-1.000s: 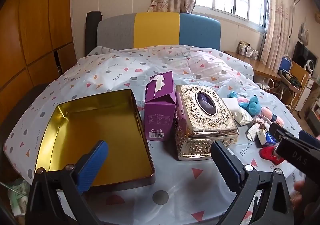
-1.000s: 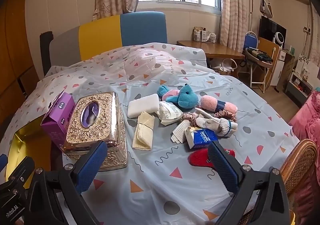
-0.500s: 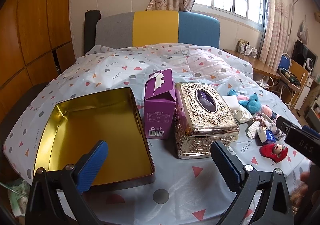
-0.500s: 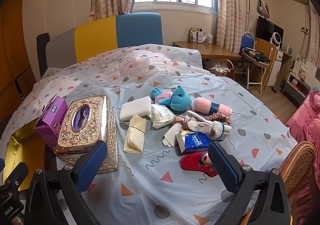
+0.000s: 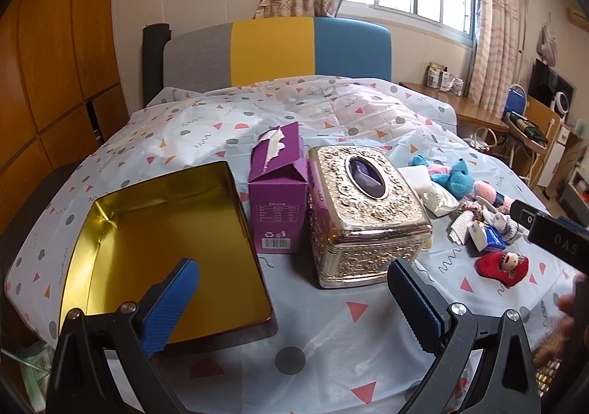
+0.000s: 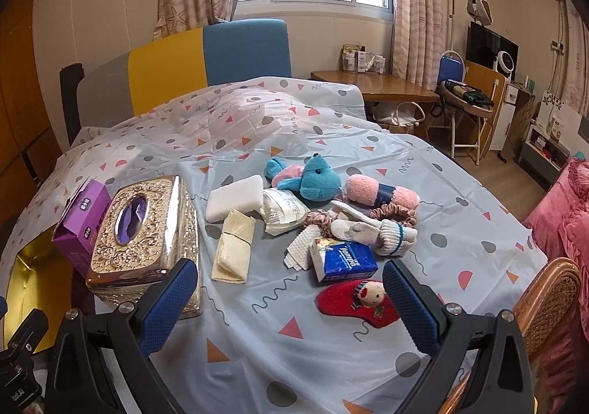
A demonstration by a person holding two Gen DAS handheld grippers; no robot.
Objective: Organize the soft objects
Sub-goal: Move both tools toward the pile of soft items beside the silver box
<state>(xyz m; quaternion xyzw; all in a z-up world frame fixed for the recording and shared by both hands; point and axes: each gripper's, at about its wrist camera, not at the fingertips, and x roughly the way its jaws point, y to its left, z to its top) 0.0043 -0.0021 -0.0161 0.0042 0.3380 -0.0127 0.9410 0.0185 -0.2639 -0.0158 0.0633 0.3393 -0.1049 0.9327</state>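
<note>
Both cameras are pulling up and back from the table over this last second, and the pile of soft things sits lower and smaller in the right wrist view than it did a moment ago. Right gripper hangs above the patterned tablecloth with its blue pads spread wide and nothing between them. Just ahead of it lies the red plush slipper with the little doll face, near the right-hand pad but not touched. Beyond that come the blue tissue packet, the white socks, a folded cream cloth, a white sponge block, a pink scrunchie, and at the back the blue plush toy beside a pink-and-navy roll.

Over to the left gripper: fingers fully apart too, holding nothing, poised over the near corner of the open gold tin, which has nothing in it. Next to the tin stands the purple tissue carton, and touching that, the ornate gold tissue box.

So nothing is sorted yet. I read this retreat as a look over the field before the first pick, with the slipper the closest candidate and the tin the likely home. Watch the clutter, though: the socks, scrunchie and packet overlap, so a grab there could drag neighbours along.
</note>
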